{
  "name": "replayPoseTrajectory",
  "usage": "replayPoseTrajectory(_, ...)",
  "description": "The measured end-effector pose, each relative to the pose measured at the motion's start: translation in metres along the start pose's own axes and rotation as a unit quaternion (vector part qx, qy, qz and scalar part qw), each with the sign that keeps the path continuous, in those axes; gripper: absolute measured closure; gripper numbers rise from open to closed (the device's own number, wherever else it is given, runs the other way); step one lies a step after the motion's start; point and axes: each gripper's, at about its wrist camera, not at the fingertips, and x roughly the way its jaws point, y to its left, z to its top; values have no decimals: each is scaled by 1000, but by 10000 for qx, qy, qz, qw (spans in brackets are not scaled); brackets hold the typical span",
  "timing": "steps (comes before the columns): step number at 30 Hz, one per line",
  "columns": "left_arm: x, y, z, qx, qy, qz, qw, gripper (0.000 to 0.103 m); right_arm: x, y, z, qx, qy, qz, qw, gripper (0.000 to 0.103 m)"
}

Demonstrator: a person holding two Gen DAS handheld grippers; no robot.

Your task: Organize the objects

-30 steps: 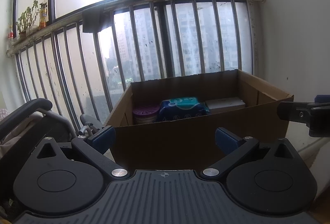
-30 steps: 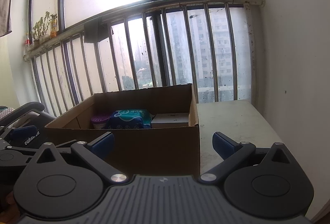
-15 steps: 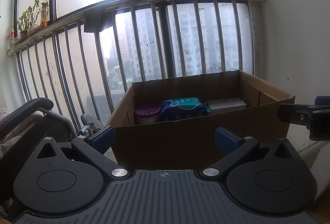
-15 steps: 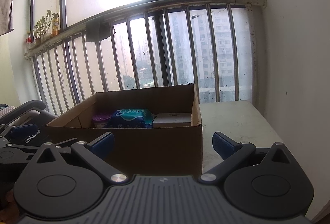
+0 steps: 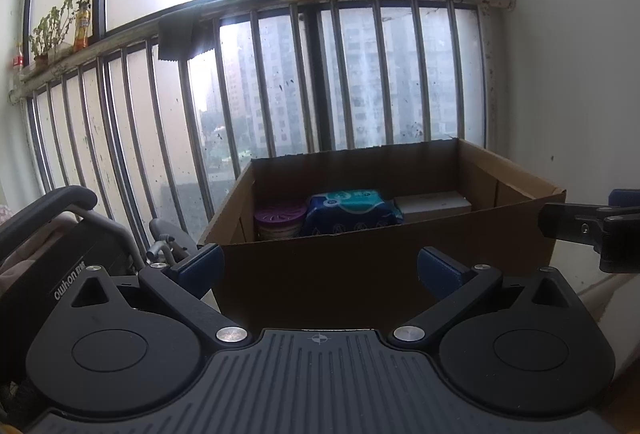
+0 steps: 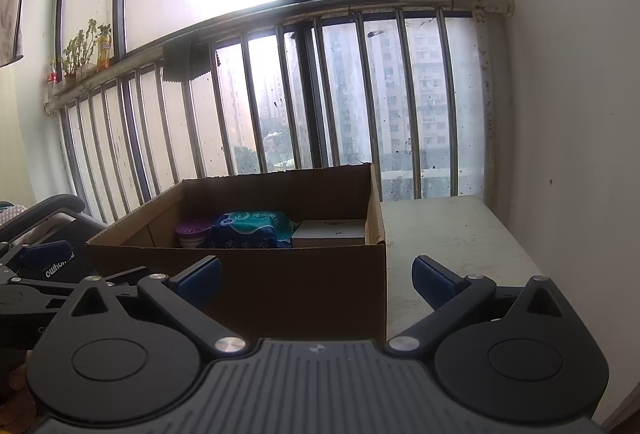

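An open cardboard box [image 5: 384,266] is seen on a pale table [image 6: 448,234] beside a barred window, with a purple-lidded tub [image 5: 280,219], a blue wipes packet [image 5: 352,212] and a flat white box [image 5: 434,205] lined up along its far wall. The left gripper [image 5: 320,268] is held in front of the box with fingers spread wide and nothing between them. The right gripper [image 6: 316,280] is likewise spread and empty, near the box's right front corner.

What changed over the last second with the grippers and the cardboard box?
Hardly anything: both views drift only slightly. The left gripper and right gripper stay open and empty before the cardboard box. Purple-lidded tub, blue wipes pack and white box unmoved.
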Motion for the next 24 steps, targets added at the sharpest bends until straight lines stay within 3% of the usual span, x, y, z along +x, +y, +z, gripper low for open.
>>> replayPoseTrajectory(24,1,-1,-1,35,25,141,9999,0,2,2,3,-82,-4,8,10000,0)
